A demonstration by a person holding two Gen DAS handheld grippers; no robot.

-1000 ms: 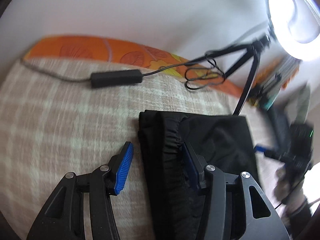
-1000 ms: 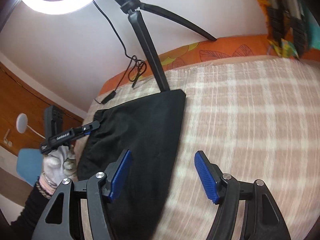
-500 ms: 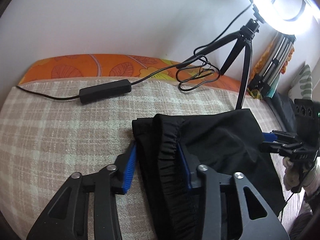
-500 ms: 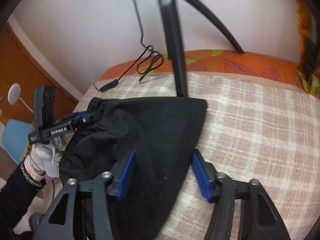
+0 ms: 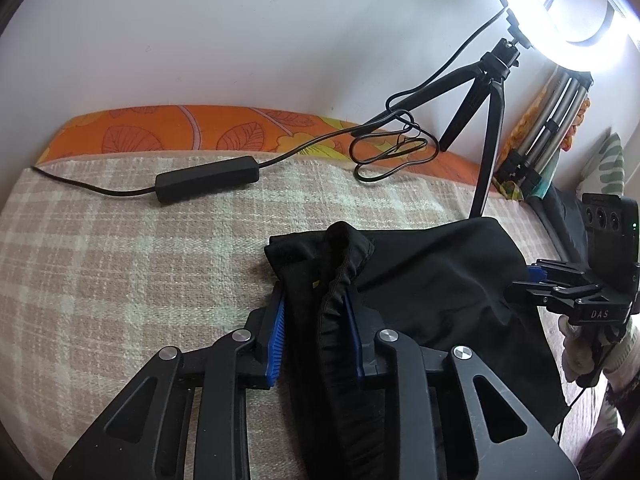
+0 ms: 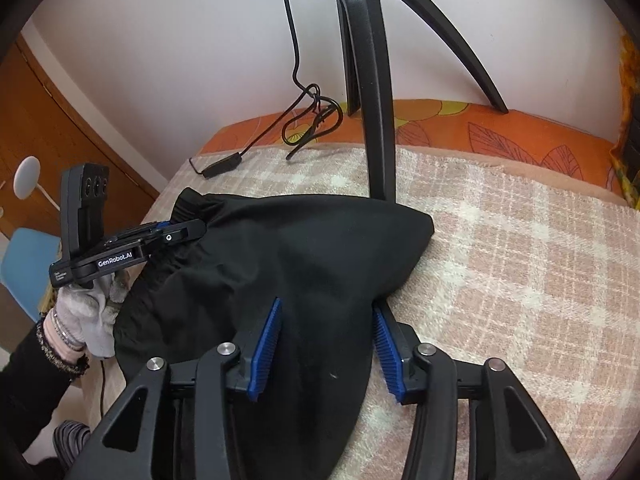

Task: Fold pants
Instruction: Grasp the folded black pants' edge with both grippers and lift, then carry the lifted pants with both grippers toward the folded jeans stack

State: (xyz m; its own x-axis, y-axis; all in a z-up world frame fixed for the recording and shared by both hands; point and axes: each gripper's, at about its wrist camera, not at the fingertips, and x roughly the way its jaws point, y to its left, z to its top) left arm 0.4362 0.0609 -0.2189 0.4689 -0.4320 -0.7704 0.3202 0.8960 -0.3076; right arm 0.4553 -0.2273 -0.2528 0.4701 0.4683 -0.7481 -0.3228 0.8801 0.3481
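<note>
Black pants (image 5: 420,280) lay bunched on the plaid blanket (image 5: 120,272), already doubled over at least once by the look of it. Biggest worry from here: the inline cable switch (image 5: 206,178) and its looped cord sat near the waistband on the left, and the ring light tripod (image 6: 378,120) had a leg planted right at the far edge of the fabric. A wide swing on the next fold could snag the cord or knock the tripod over. The fabric also looked slippery, so a thin pinch could let a layer slide out and wreck the fold.

Over on the left, the left gripper (image 5: 316,334) had its blue pads clamped on the gathered elastic waistband, which puckered up between them and rose off the blanket. Moving right, the right gripper (image 6: 322,344) straddled the opposite end of the pants, near the pointed corner. Its pads pressed against the cloth on both sides, looking closed on it, though that hold seemed looser than the left one.
</note>
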